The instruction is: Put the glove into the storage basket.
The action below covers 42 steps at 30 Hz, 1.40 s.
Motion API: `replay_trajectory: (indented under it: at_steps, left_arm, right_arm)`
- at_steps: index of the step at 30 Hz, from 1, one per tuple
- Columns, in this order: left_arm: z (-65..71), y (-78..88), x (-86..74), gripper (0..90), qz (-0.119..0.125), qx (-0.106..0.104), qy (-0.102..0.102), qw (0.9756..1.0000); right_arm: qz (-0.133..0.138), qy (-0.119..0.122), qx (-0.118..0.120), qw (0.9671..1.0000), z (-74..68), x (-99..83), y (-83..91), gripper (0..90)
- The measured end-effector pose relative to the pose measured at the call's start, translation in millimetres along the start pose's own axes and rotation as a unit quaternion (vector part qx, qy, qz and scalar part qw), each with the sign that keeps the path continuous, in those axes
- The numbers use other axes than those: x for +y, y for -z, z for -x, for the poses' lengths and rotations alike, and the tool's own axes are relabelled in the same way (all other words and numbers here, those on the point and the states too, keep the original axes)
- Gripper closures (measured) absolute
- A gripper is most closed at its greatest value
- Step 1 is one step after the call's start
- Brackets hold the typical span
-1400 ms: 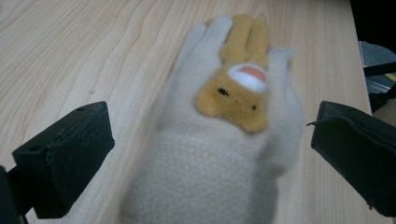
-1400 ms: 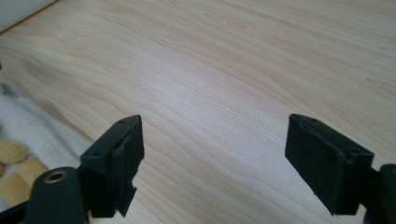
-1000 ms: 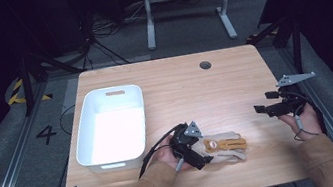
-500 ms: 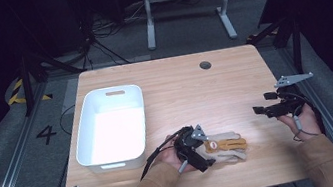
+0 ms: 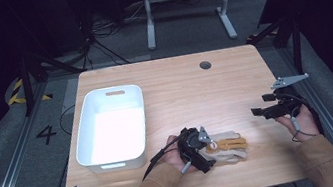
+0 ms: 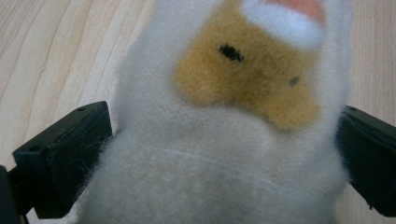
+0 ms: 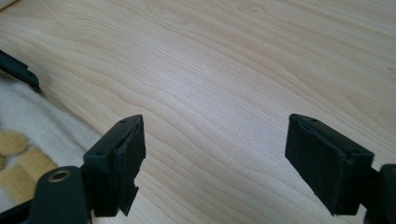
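A fluffy cream plush glove [image 5: 227, 145] with tan finger patches lies flat near the table's front edge. My left gripper [image 5: 207, 153] is at its left end. In the left gripper view, the two black jaws stand wide on either side of the glove [image 6: 224, 154], and its fuzz brushes both pads [image 6: 74, 154]. My right gripper [image 5: 260, 109] hovers open over bare wood to the right of the glove, with nothing between its jaws [image 7: 215, 154]. The glove's edge [image 7: 28, 140] shows at the lower left of the right gripper view.
A white plastic bin [image 5: 84, 132] stands empty on the left half of the wooden table [image 5: 189, 90]. A round cable hole [image 5: 205, 65] sits near the far edge. Beyond the table are a dark floor, cables and a metal stand.
My left gripper has slid a little to the right, further over the glove's left end. The right gripper has barely moved.
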<state>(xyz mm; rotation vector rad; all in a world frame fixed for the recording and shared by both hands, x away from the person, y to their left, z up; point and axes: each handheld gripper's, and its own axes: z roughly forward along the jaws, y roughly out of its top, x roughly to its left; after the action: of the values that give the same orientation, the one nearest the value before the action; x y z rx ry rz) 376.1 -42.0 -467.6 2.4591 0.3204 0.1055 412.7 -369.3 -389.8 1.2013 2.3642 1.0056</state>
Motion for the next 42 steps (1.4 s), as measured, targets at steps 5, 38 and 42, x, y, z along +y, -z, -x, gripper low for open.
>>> replay_trajectory:
  at_steps: [5, 38, 42]
  left_arm:
    - [3.2, 4.6, 4.3, 11.6, -0.009, -0.002, -0.003, 1.0]
    - [11.2, 19.2, 19.3, 70.4, -0.067, -0.003, 0.041, 0.9969]
    - [11.3, 23.1, 21.0, 70.5, -0.065, -0.004, 0.042, 0.997]
  right_arm:
    - [-0.004, 0.003, -0.001, 1.0, -0.6, -0.2, -1.3, 22.0]
    - [-0.003, 0.005, 0.001, 1.0, -0.7, -1.2, -1.5, 23.1]
    - [-0.003, 0.003, 0.001, 1.0, 0.1, -1.7, -1.6, 23.1]
